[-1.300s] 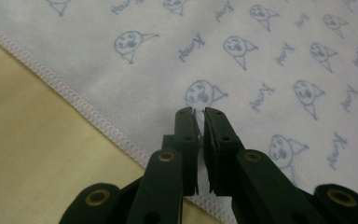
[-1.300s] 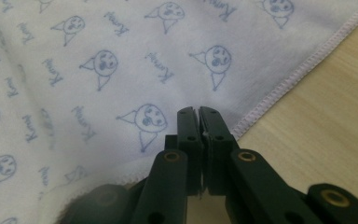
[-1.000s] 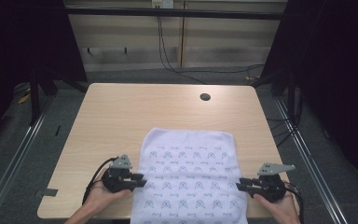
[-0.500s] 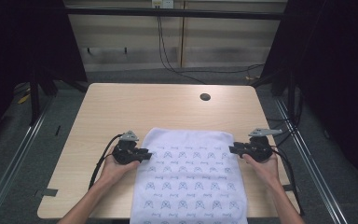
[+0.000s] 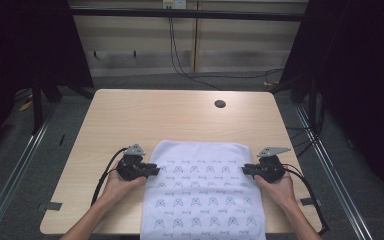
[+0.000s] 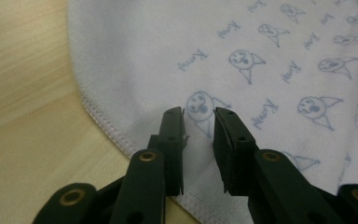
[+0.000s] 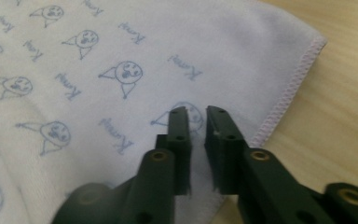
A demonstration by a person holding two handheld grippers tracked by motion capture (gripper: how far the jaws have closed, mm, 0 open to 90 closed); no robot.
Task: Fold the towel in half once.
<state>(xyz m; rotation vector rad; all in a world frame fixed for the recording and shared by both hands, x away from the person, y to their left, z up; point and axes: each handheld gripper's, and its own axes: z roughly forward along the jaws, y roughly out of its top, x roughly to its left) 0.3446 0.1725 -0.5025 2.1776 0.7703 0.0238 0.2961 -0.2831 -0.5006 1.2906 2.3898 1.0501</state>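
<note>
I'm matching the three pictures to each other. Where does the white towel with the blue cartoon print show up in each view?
High view: white printed towel lies at the table's near middle.
Left gripper view: it covers the upper right.
Right gripper view: it covers the left and middle.
Shared landmark: its stitched hem against the light wooden table.

Towel [image 5: 202,190]: soft woven cloth, matt, printed, stitched hem. Tabletop [image 5: 180,115]: light wood-grain, smooth, slight sheen. Left gripper [image 6: 199,122] and right gripper [image 7: 197,119] jaws: matt black plastic, brass-looking rivets.
</note>
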